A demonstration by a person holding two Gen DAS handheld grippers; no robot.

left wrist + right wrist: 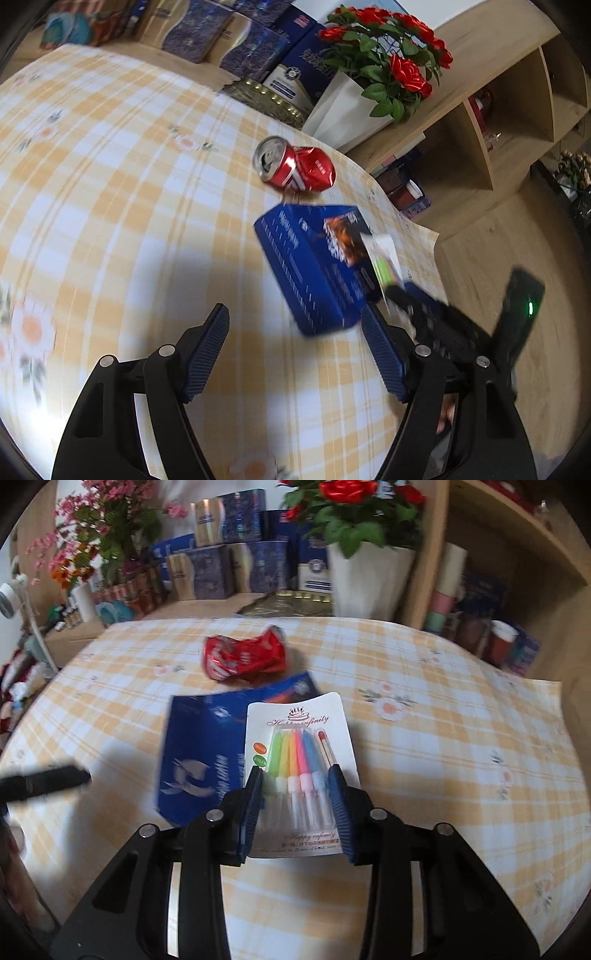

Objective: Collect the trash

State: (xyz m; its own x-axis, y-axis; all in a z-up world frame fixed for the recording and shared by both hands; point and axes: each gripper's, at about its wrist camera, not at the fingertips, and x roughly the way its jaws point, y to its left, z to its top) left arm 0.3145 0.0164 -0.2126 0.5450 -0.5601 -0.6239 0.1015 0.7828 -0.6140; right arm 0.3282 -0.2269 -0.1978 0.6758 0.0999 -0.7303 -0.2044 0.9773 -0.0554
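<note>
A crushed red soda can (pixel 295 168) lies on the yellow checked tablecloth (pixel 110 166); it also shows in the right wrist view (pixel 245 657). A blue box (pixel 314 266) lies just in front of it, also seen from the right wrist (pixel 203 746). My right gripper (pixel 295 775) is shut on a candle blister pack (pixel 303 738) that rests partly over the blue box. My left gripper (pixel 295 317) is open and empty, close to the near end of the blue box. The right gripper's fingers (pixel 424 310) show at the right in the left wrist view.
A white pot of red roses (pixel 351 103) and stacked blue gift boxes (pixel 229 40) stand behind the table. A wooden shelf unit (pixel 498 122) is at the right. Pink flowers (pixel 103 535) stand at the back left. The tablecloth (pixel 443 738) hangs over the right edge.
</note>
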